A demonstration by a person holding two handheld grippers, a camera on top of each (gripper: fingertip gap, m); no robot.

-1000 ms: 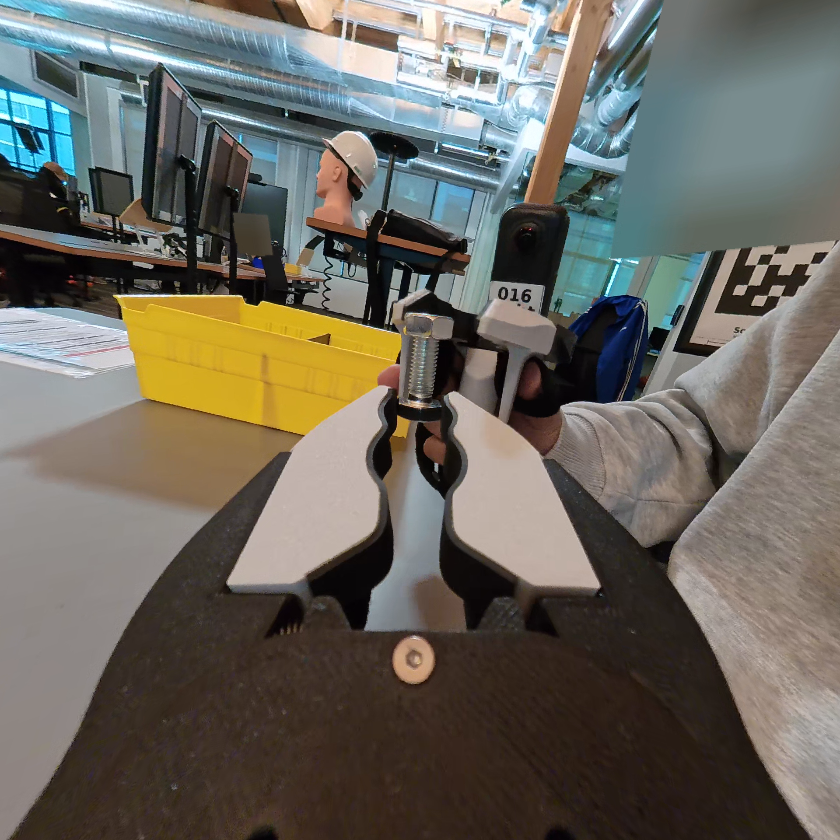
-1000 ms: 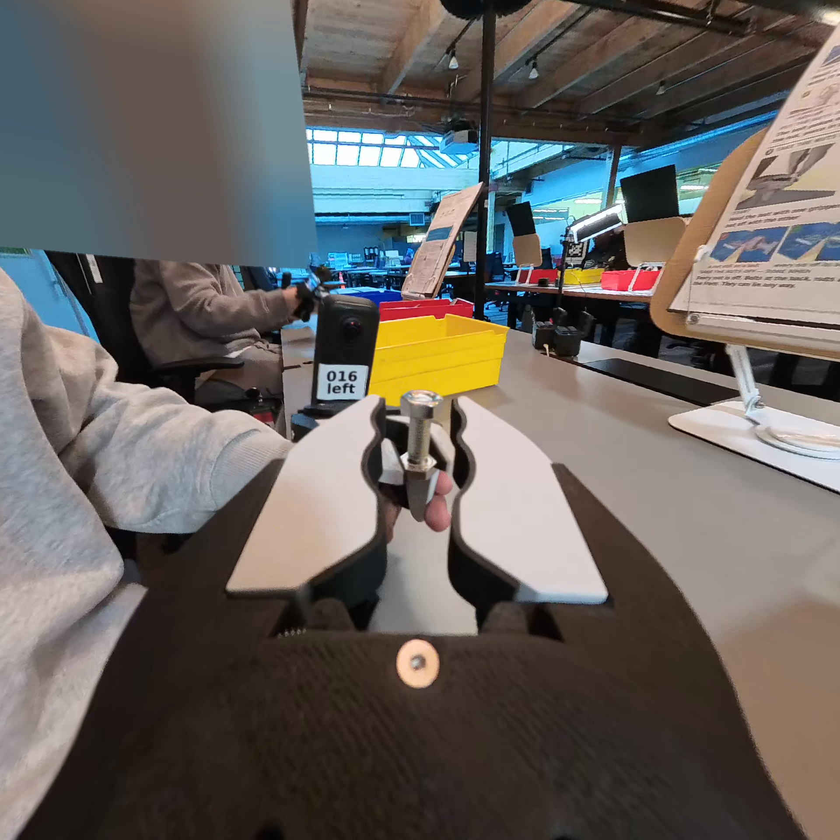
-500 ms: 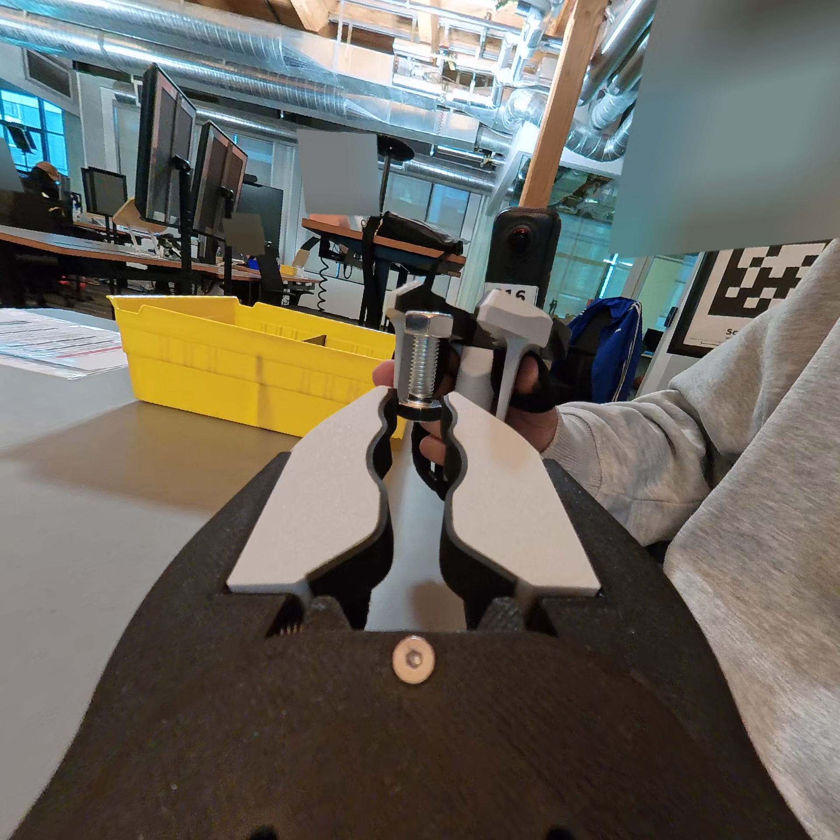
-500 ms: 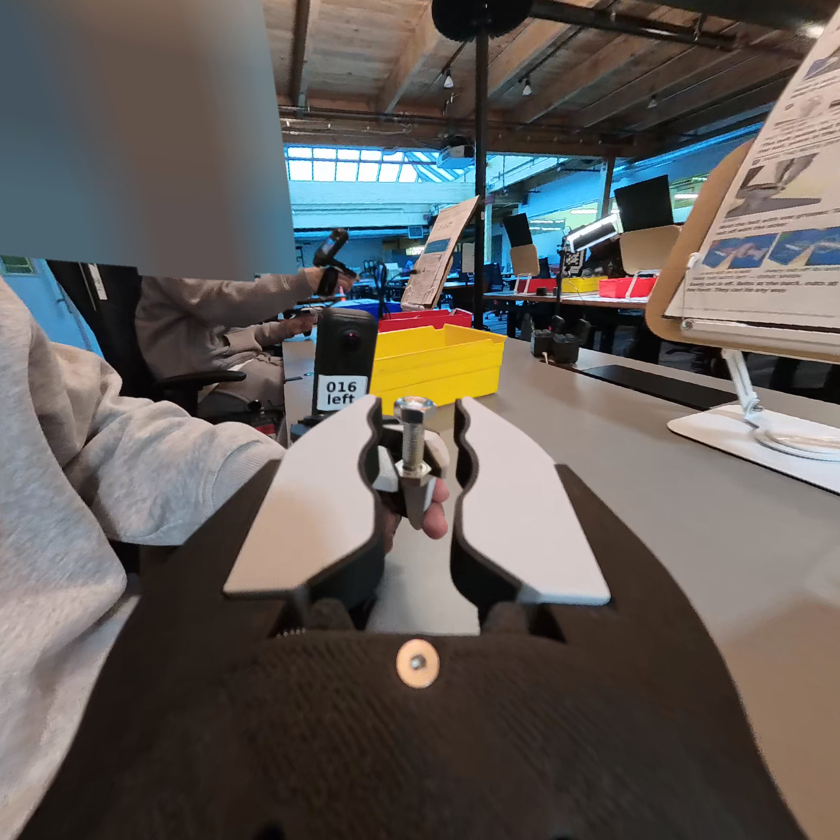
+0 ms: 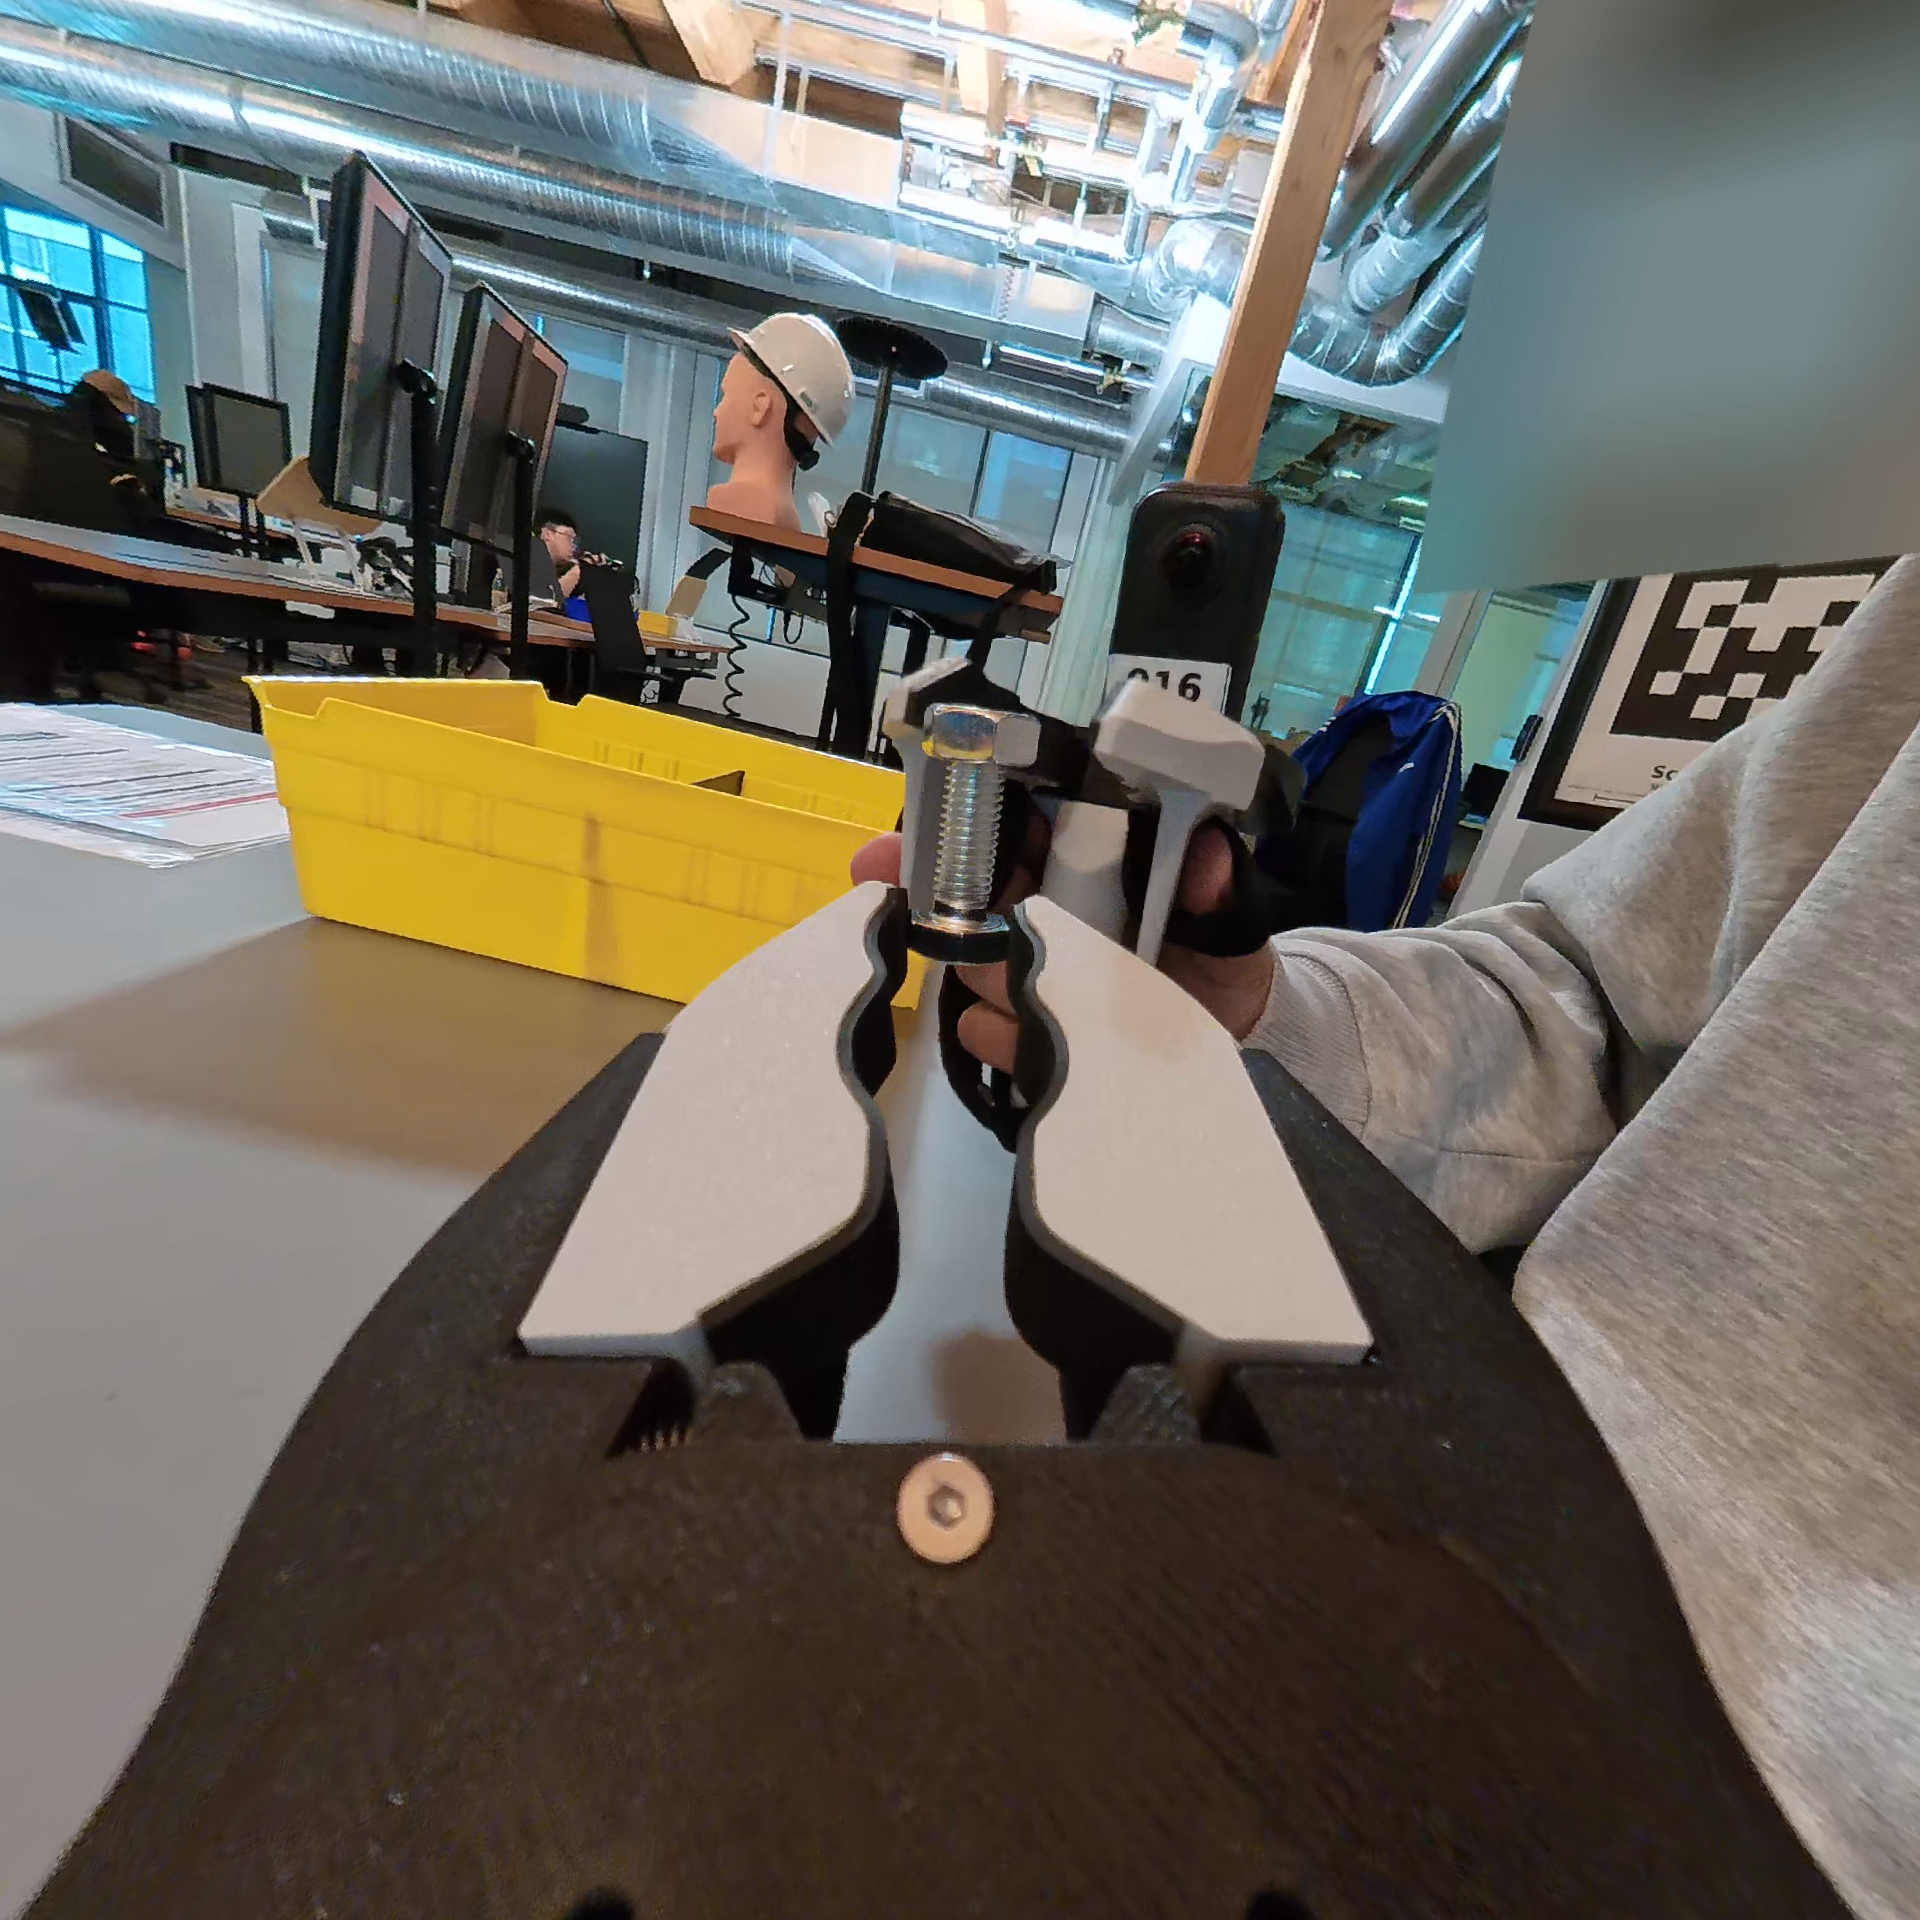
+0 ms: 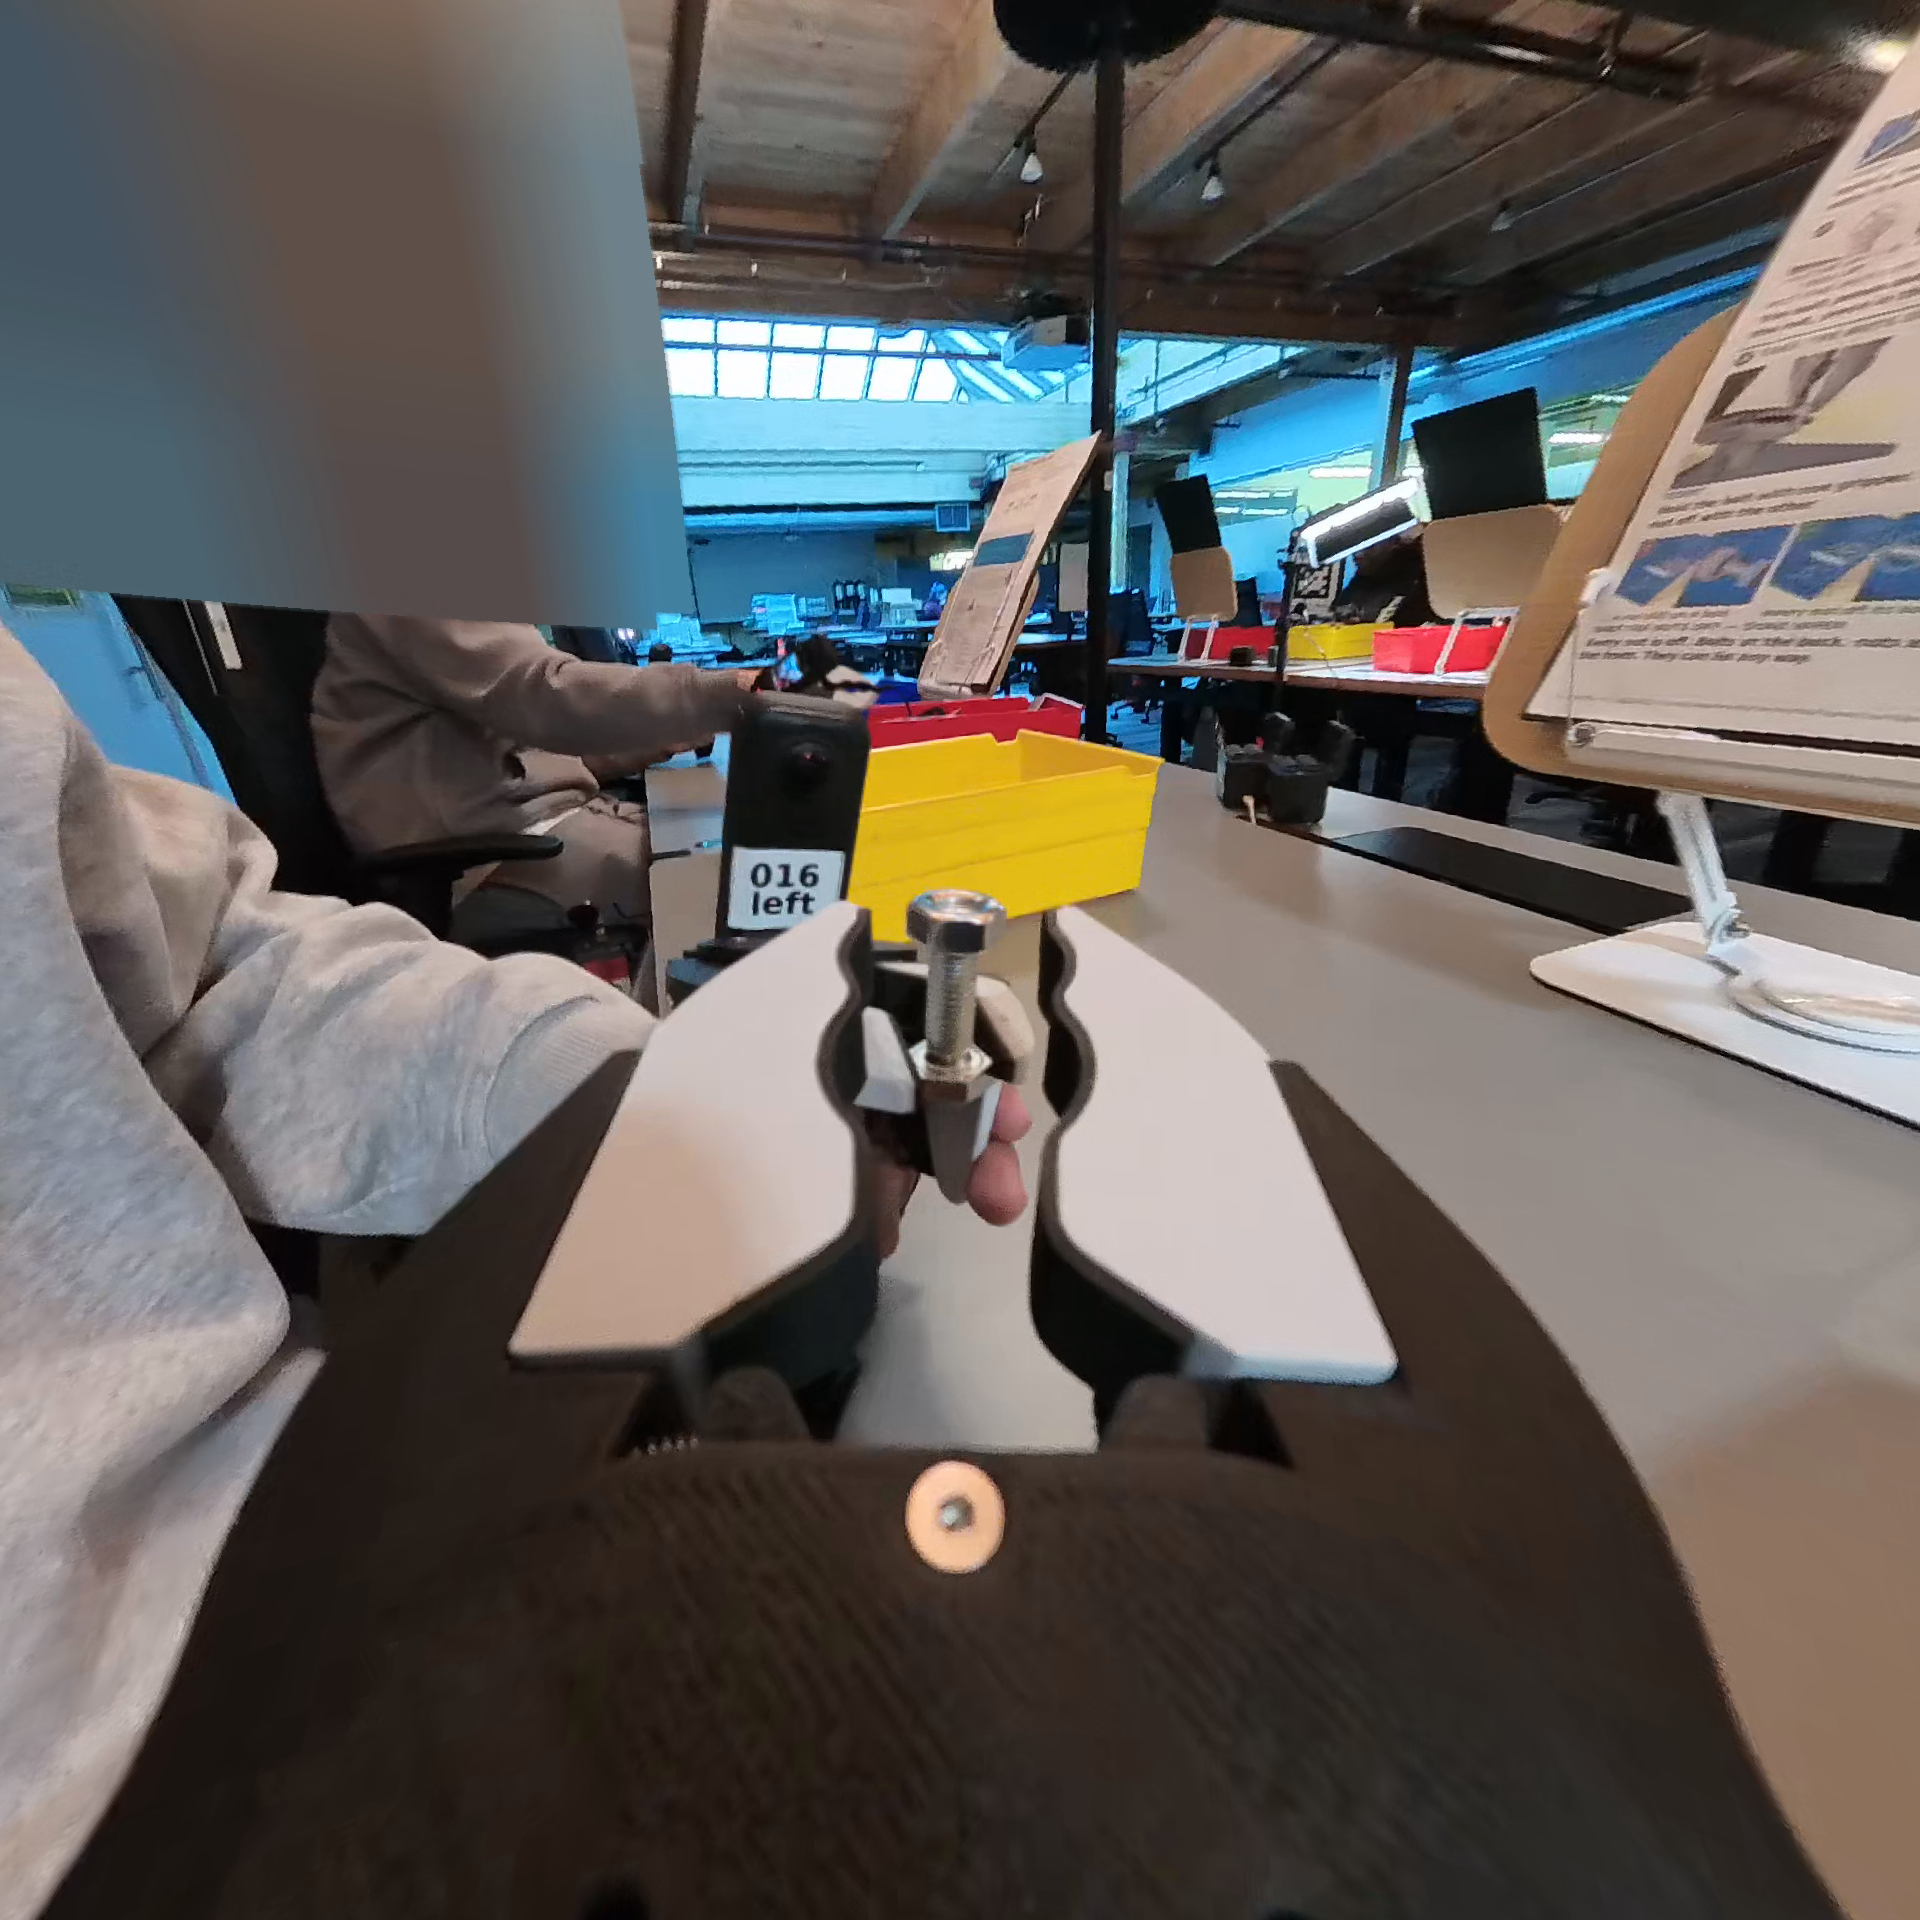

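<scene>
A silver hex bolt [image 5: 966,821] stands upright, head up, with a nut [image 5: 954,938] at its lower end. My left gripper [image 5: 956,914] is shut on that nut and holds the bolt above the grey table [image 5: 208,1195]. My right gripper [image 6: 951,925] is open, and its two fingertips [image 6: 842,935] stand on either side of the bolt's head [image 6: 954,920] without pinching it. In the left wrist view the right gripper [image 5: 1049,748] faces me from behind the bolt. In the right wrist view the left gripper [image 6: 951,1081] grips the nut [image 6: 951,1065].
A yellow bin [image 5: 540,821] stands on the table behind the grippers; it also shows in the right wrist view [image 6: 997,821]. A printed sheet [image 5: 114,779] lies at the left. A document stand [image 6: 1714,966] stands at the right. A grey sleeve [image 5: 1558,1039] is close by. My left and right fingertips are right by each other.
The right gripper's jaws have spread a little wider around the bolt's head. The left gripper and the bolt have stayed almost still.
</scene>
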